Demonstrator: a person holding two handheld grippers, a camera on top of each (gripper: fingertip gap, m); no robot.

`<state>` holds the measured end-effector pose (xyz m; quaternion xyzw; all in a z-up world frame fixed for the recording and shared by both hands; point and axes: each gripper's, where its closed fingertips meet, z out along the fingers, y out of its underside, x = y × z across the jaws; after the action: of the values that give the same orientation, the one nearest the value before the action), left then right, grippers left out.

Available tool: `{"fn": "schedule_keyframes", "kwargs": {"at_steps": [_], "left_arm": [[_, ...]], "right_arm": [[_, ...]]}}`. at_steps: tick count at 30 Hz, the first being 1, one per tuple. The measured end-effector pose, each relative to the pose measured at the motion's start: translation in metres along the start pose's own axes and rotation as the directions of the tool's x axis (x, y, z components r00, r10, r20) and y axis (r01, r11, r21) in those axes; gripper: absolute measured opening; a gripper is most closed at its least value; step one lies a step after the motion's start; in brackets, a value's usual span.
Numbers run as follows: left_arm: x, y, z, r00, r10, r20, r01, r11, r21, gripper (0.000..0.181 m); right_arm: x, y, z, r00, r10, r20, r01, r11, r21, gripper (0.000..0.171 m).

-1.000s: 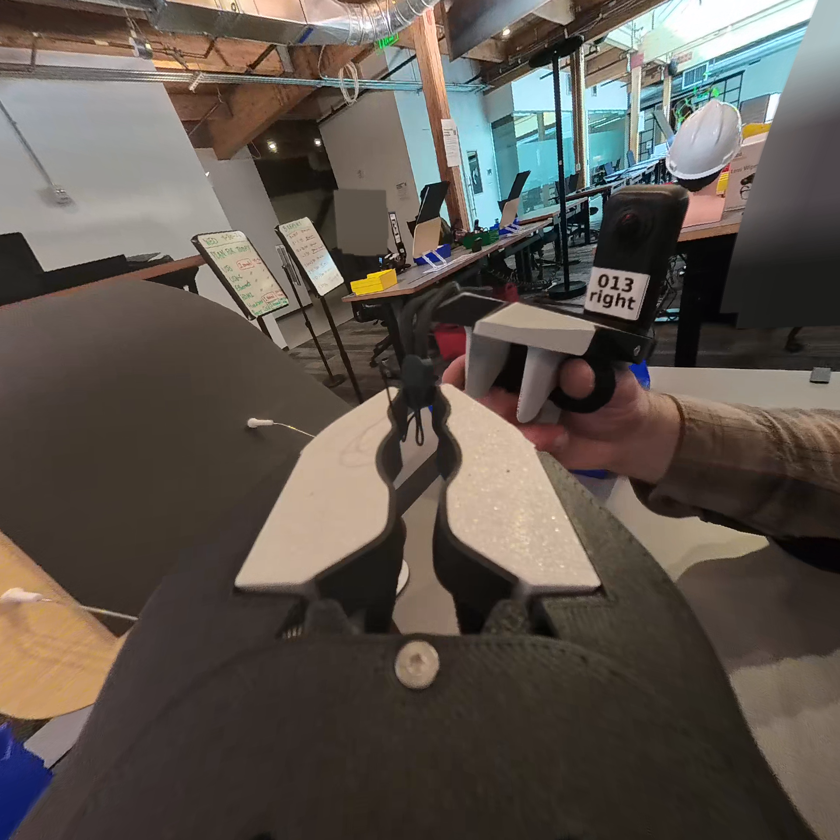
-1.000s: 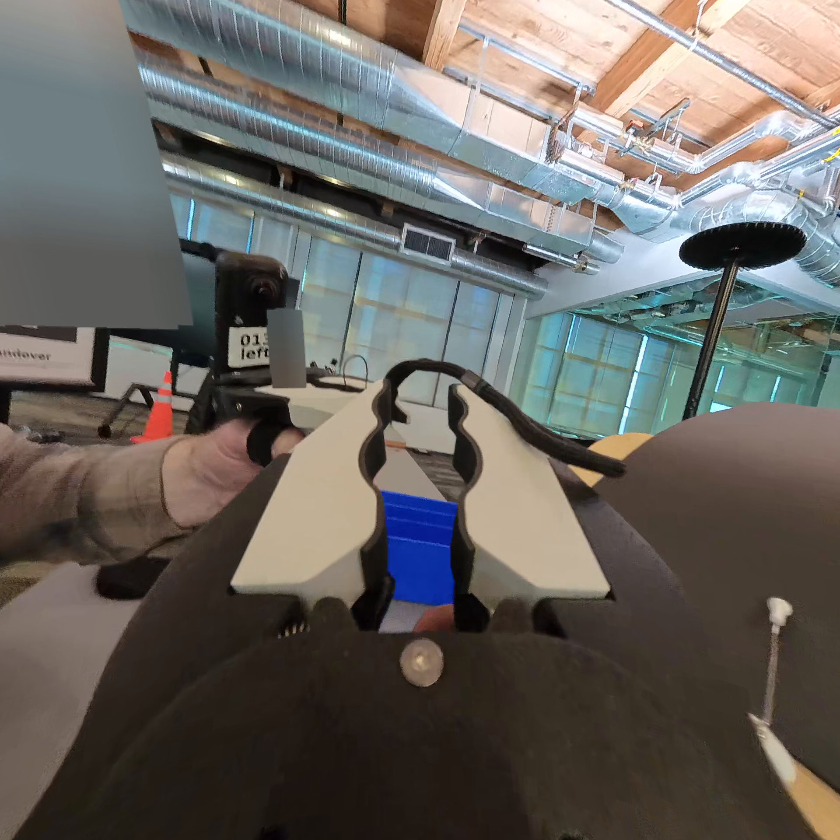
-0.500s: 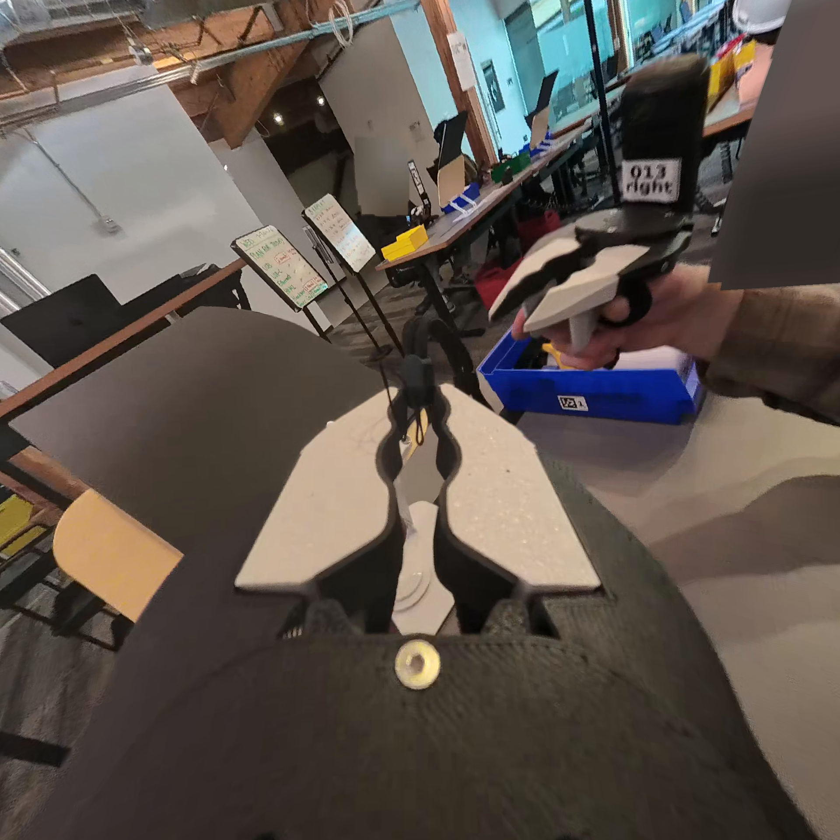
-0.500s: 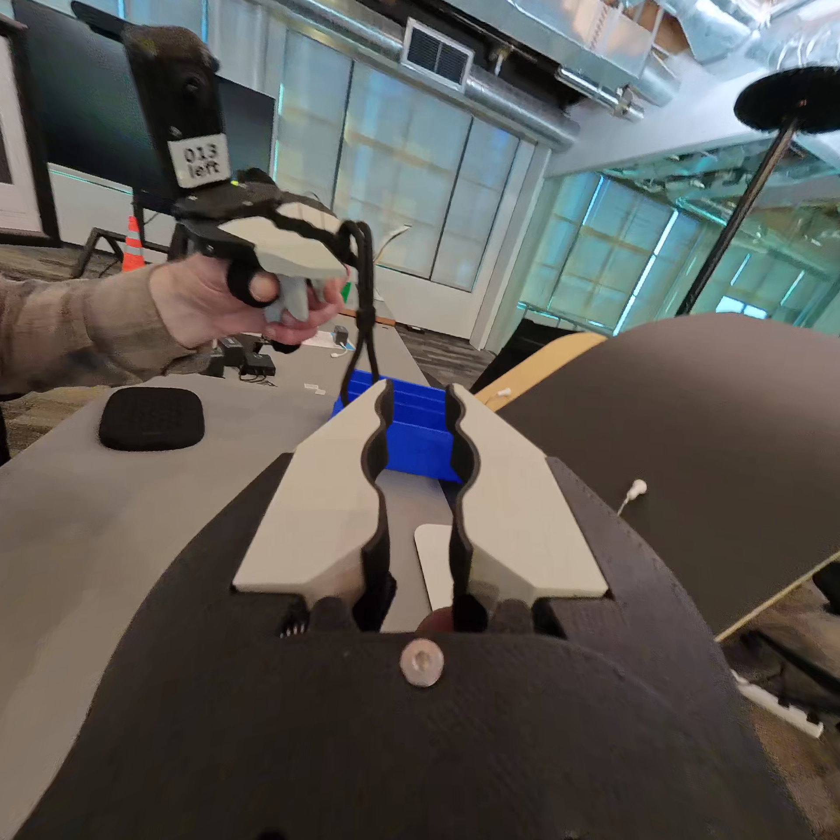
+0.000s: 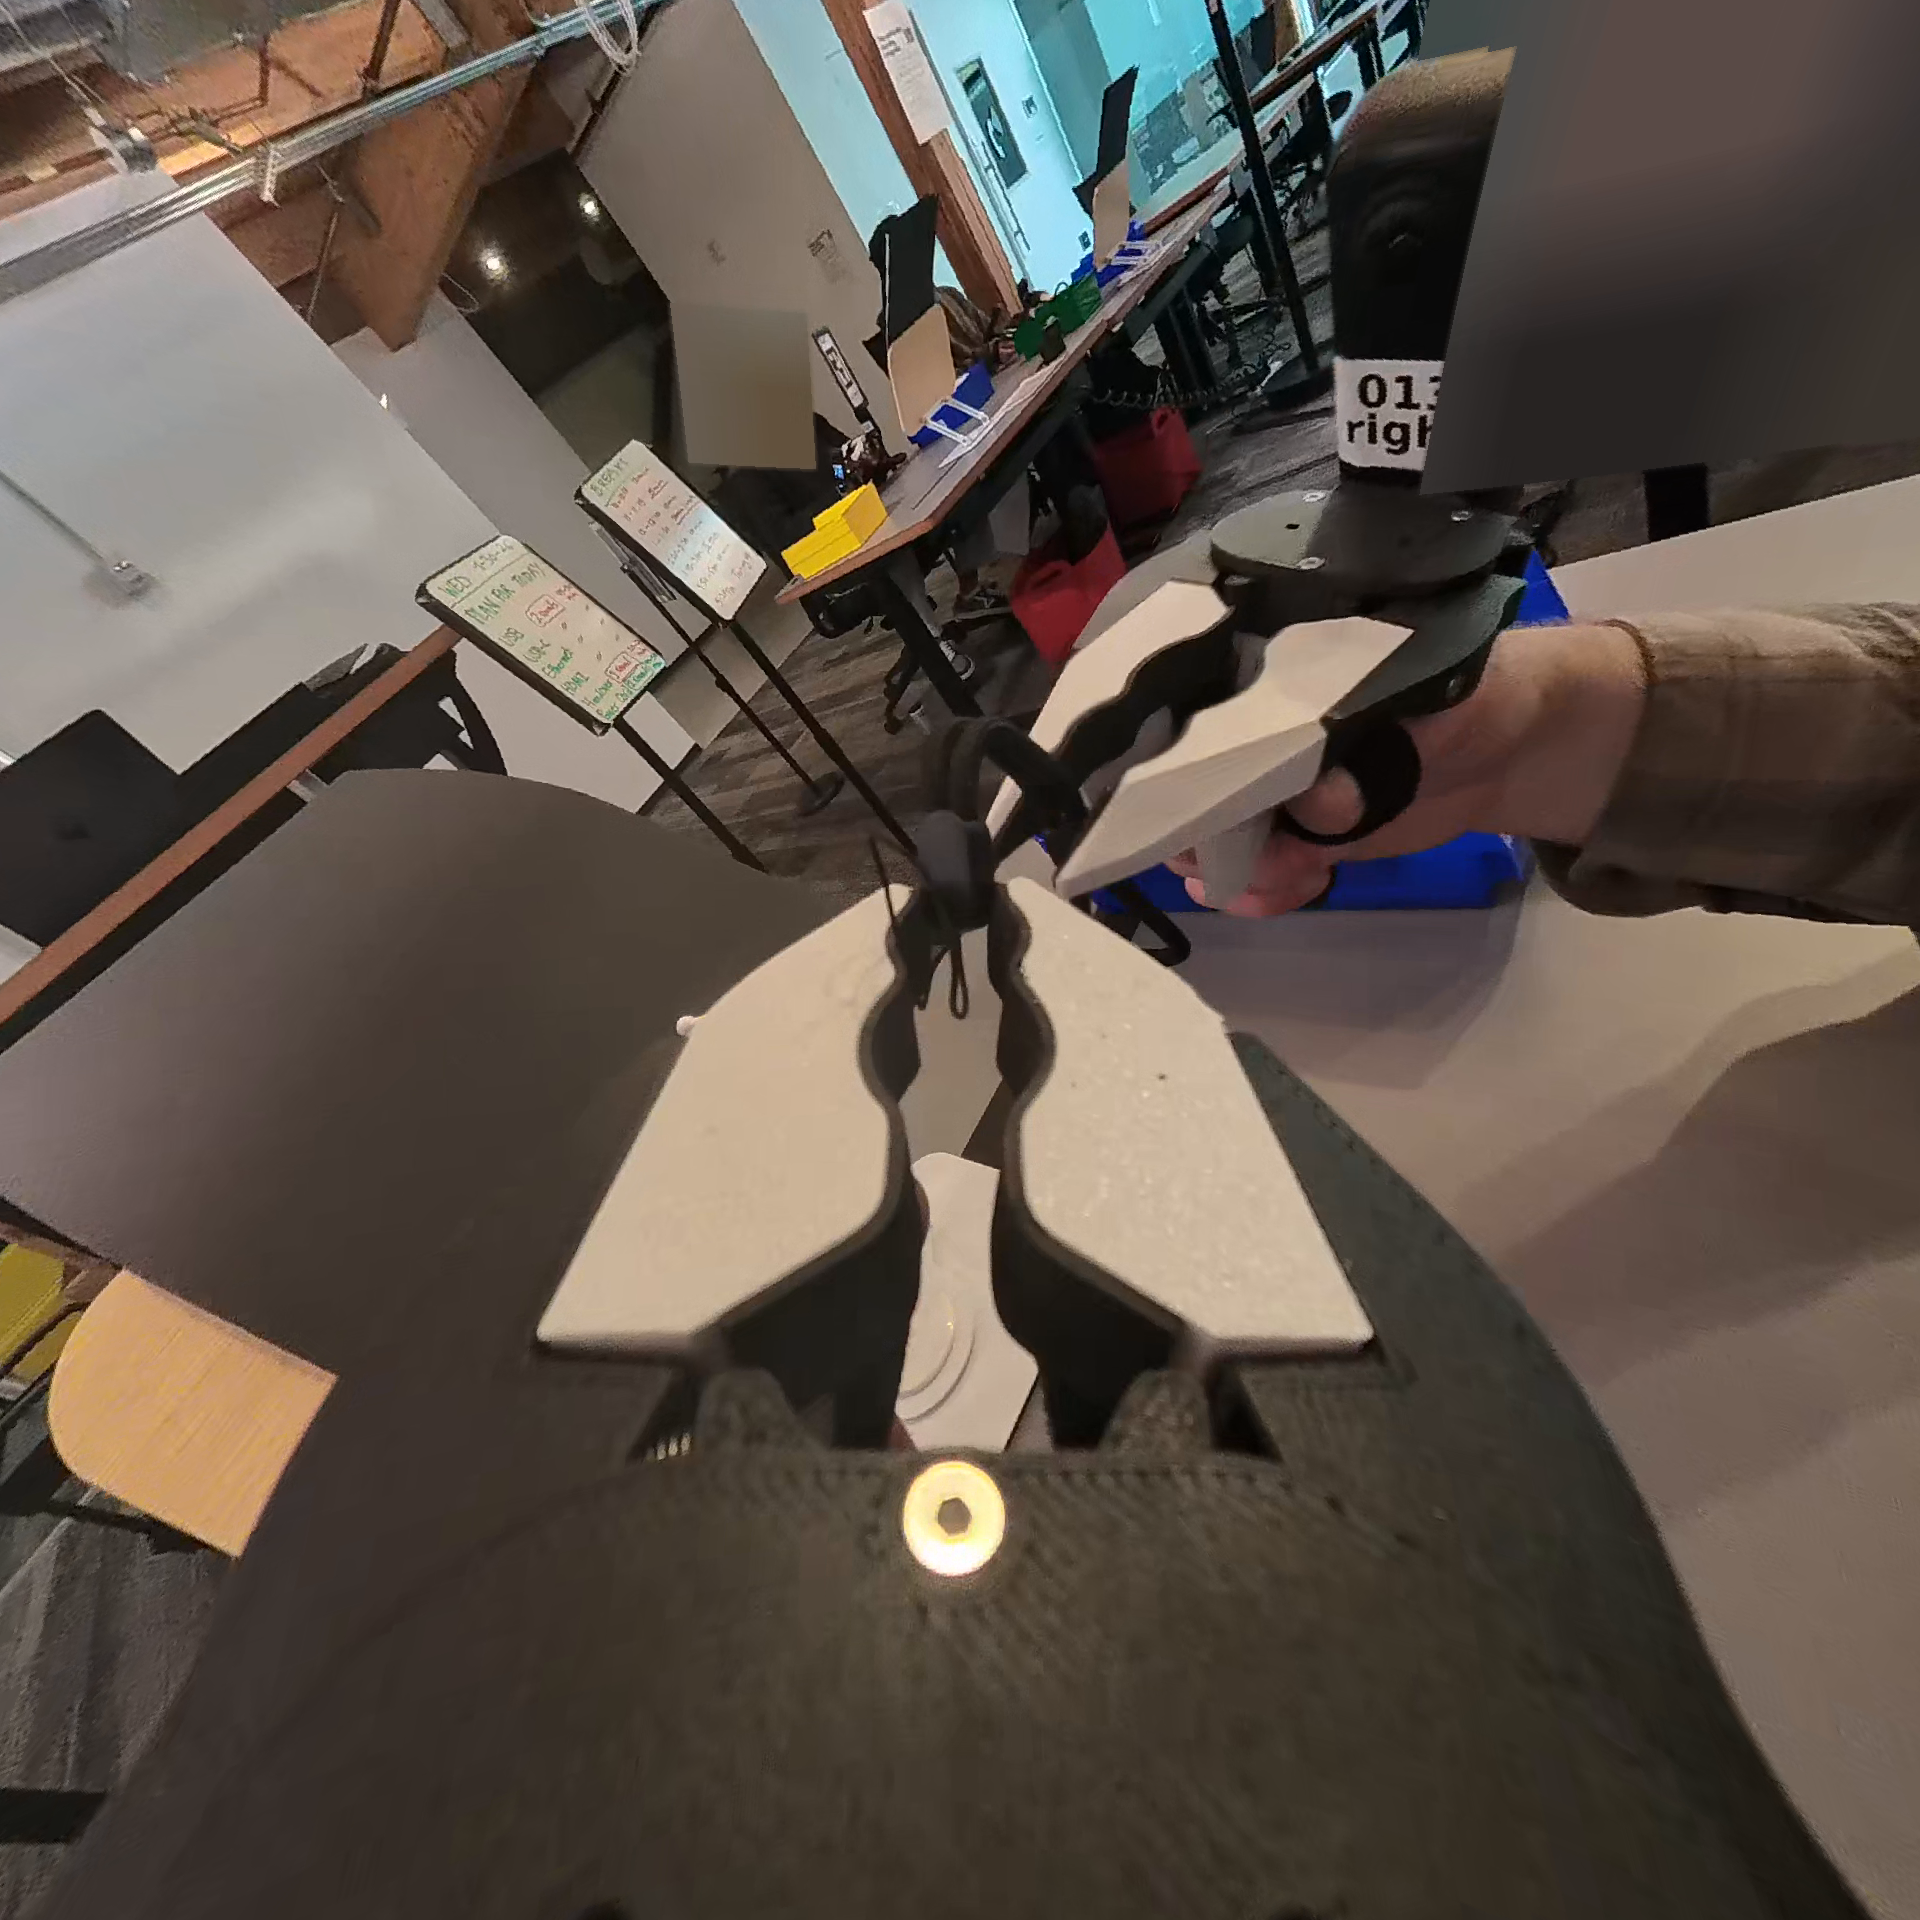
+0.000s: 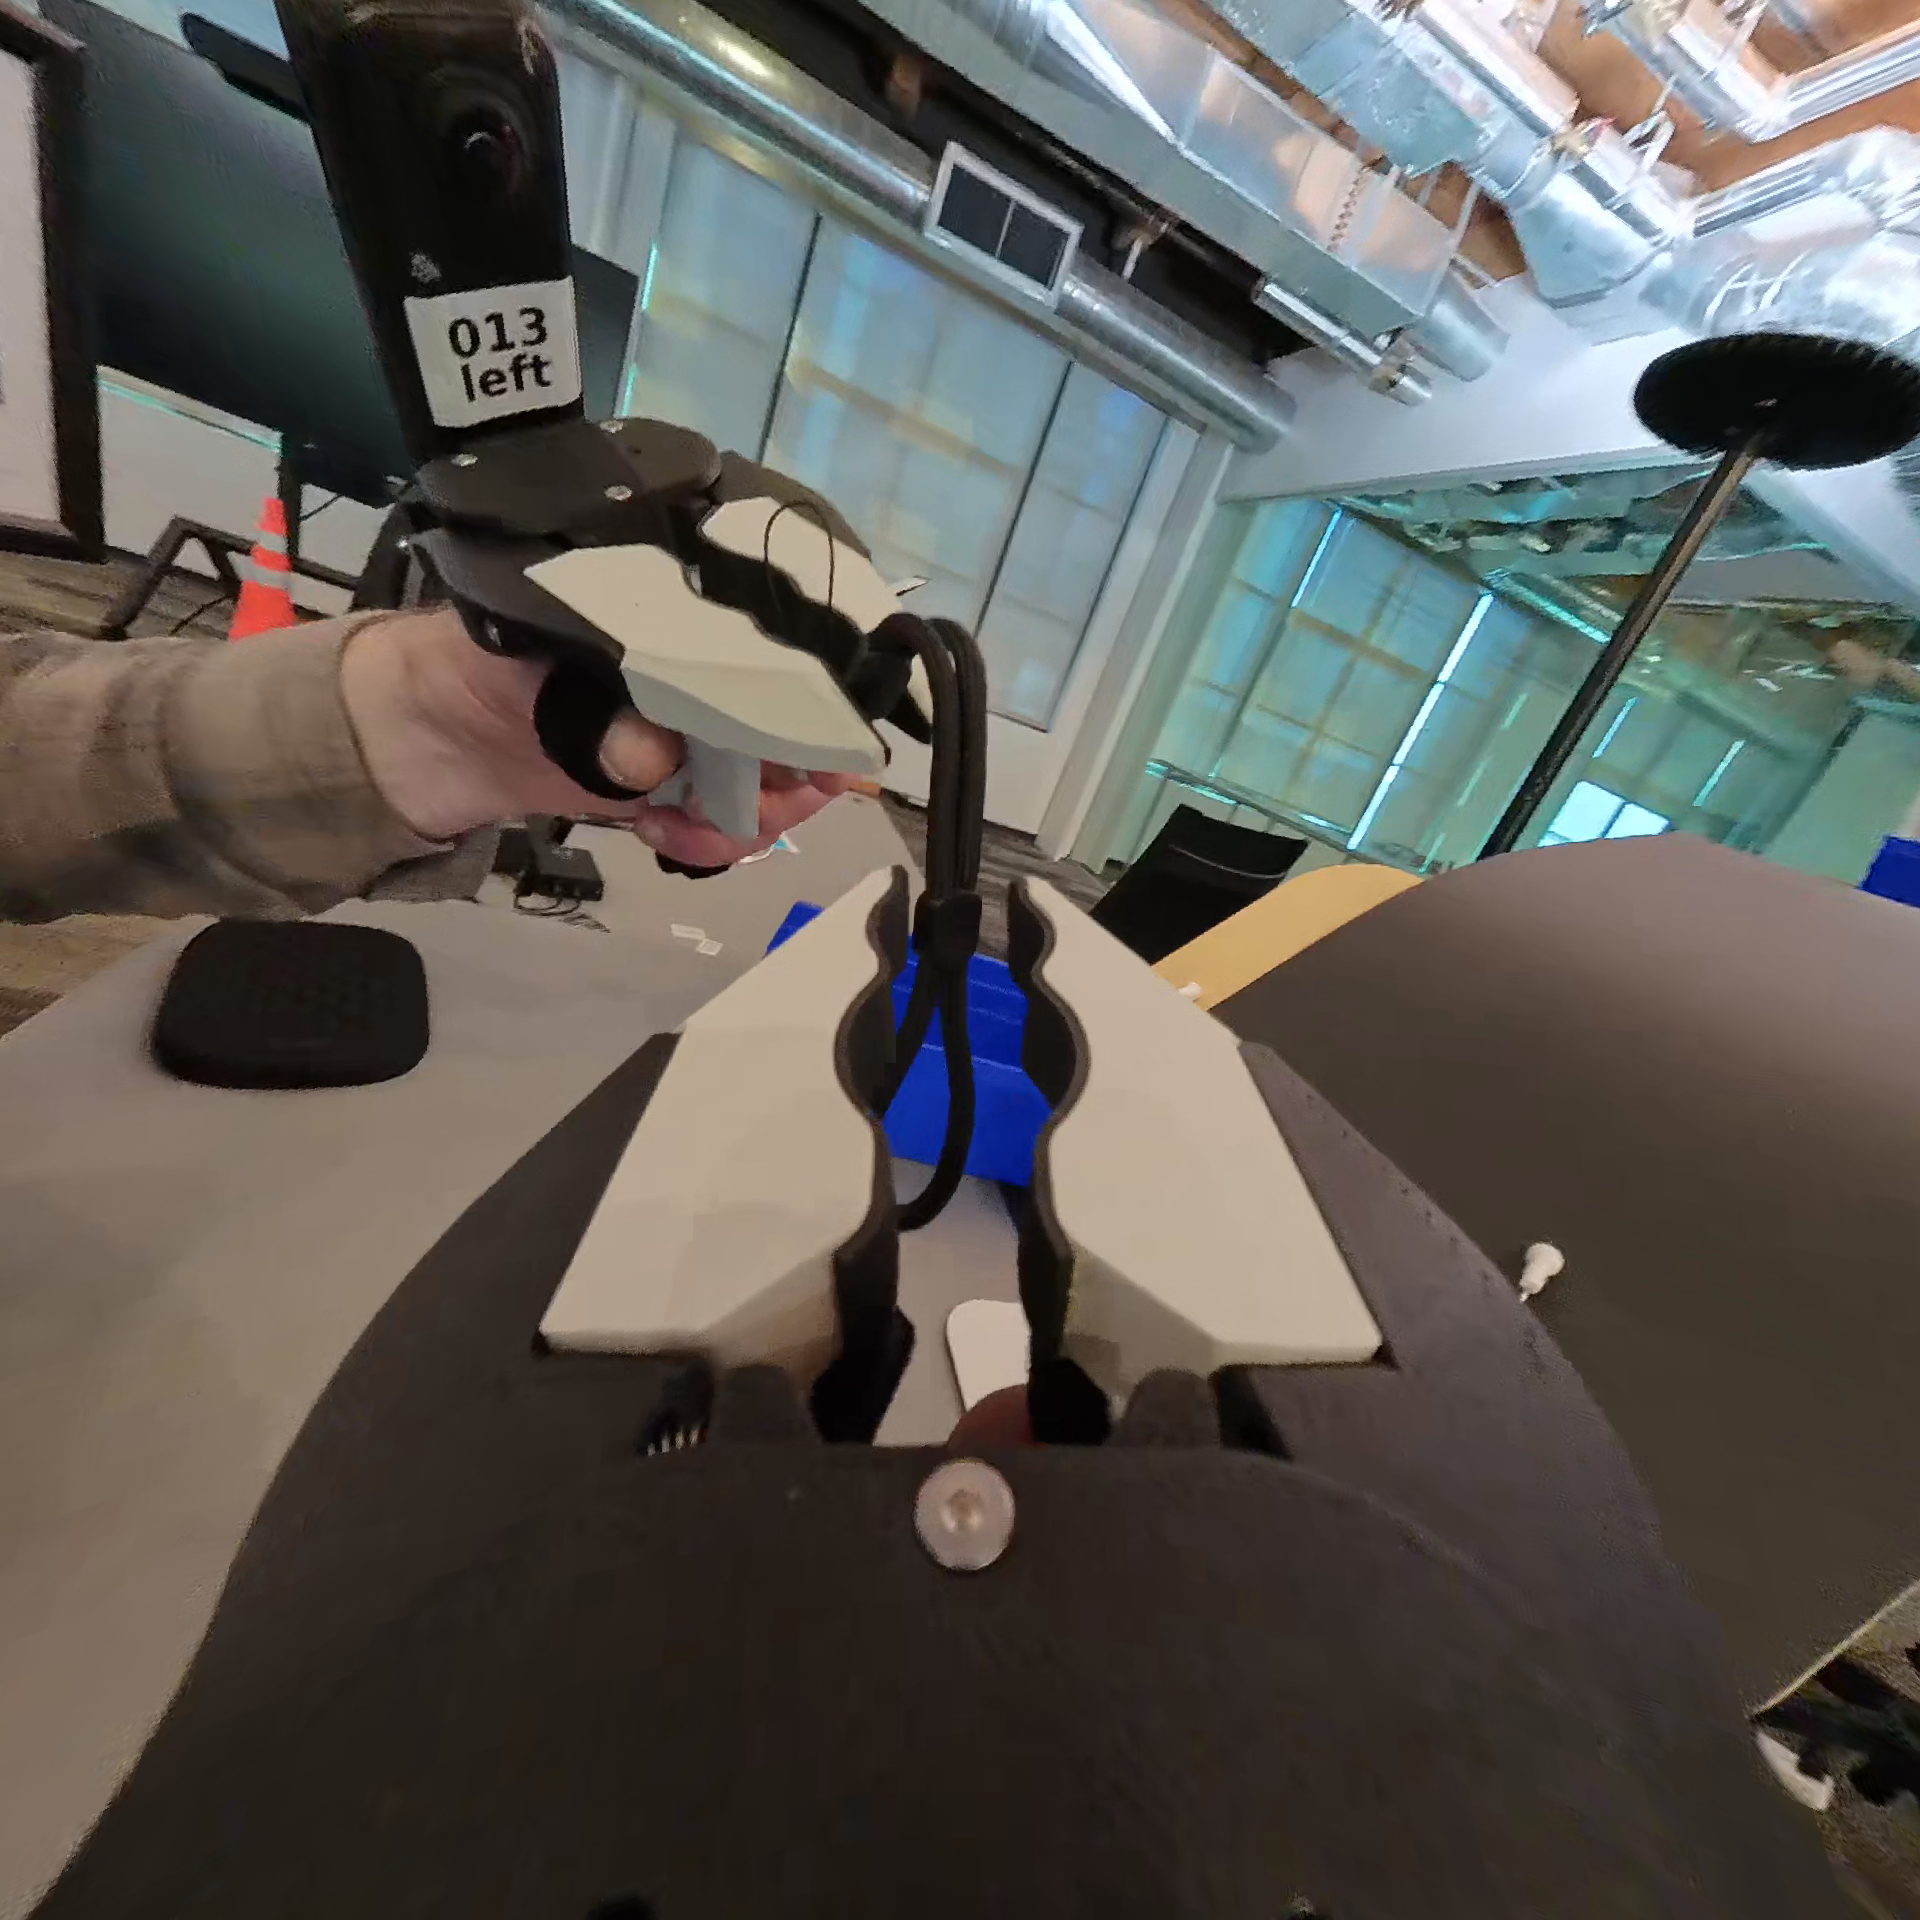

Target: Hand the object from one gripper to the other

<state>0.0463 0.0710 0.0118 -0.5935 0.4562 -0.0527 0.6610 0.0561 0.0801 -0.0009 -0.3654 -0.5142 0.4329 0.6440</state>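
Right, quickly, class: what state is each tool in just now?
Left tool: shut on the black cord.
Right tool: open, with the cord hanging between its fingers, not clamped.

1. Cord loop (image 6: 951, 831) hanging between both grippers, above the table (image 6: 312, 1195)
2. Left gripper (image 6: 873, 665) up and left of the right gripper (image 6: 951, 914), clamped on the cord's upper end
3. Cord's lower part between the right gripper's parted fingers
4. Bin (image 6: 987, 1039) on the table, behind the right gripper
5. Pad (image 6: 291, 1003) on the table, left, beneath the hand (image 6: 499, 738)
6. Whiteboards (image 5: 561, 634) standing far left beyond the table
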Motion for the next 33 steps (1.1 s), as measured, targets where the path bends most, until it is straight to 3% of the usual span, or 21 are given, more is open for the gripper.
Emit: {"fn": "schedule_keyframes", "kwargs": {"at_steps": [7, 25, 29, 33], "left_arm": [[-0.003, 0.001, 0.0, 1.0, -0.007, 0.015, 0.007, 1.0, -0.002, 0.01], [-0.001, -0.001, -0.001, 0.999, 0.014, 0.041, -0.014, 1.0, 0.0, 0.011], [-0.008, -0.003, -0.007, 0.997, -0.008, 0.079, 0.005, 0.999, 0.033, 0.035], [-0.014, 0.0, -0.017, 0.991, -0.043, 0.123, 0.032, 0.995, 0.095, 0.046]], "right_arm": [[0.01, 0.003, -0.001, 0.997, -0.04, -0.07, 0.037, 0.998, -0.048, 0.006], [0.018, -0.012, -0.005, 0.976, -0.115, -0.185, 0.12, 0.993, 0.017, 0.002], [0.02, -0.013, -0.006, 0.984, -0.035, -0.175, 0.046, 0.997, 0.062, 0.003], [0.021, -0.018, -0.008, 0.984, 0.15, -0.099, -0.131, 0.976, 0.173, 0.003]]}}
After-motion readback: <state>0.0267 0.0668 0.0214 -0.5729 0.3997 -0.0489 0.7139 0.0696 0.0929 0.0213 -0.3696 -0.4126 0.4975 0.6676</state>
